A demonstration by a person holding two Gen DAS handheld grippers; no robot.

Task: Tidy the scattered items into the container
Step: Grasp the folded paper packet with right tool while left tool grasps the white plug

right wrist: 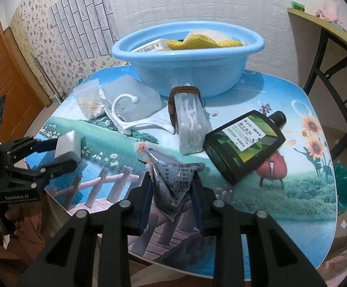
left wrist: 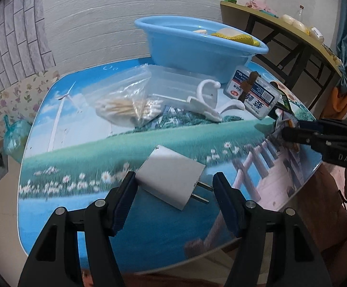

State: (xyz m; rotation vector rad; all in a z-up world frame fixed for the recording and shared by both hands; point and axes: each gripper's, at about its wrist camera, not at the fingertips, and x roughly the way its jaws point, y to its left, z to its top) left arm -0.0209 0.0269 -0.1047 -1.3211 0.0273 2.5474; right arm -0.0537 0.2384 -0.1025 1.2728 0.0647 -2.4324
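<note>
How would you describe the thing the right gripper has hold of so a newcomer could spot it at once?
Start at the blue basin at the far side of the table, then come to the near edge. There the right gripper pinches a crumpled silvery sachet with printed text, the only foil item, left of the black bottle.

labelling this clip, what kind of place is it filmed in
Most likely a room in a home: a floral-papered wall beside a wooden door, a small table with a printed landscape top holding a blue plastic basin, and a cluttered side table.
</note>
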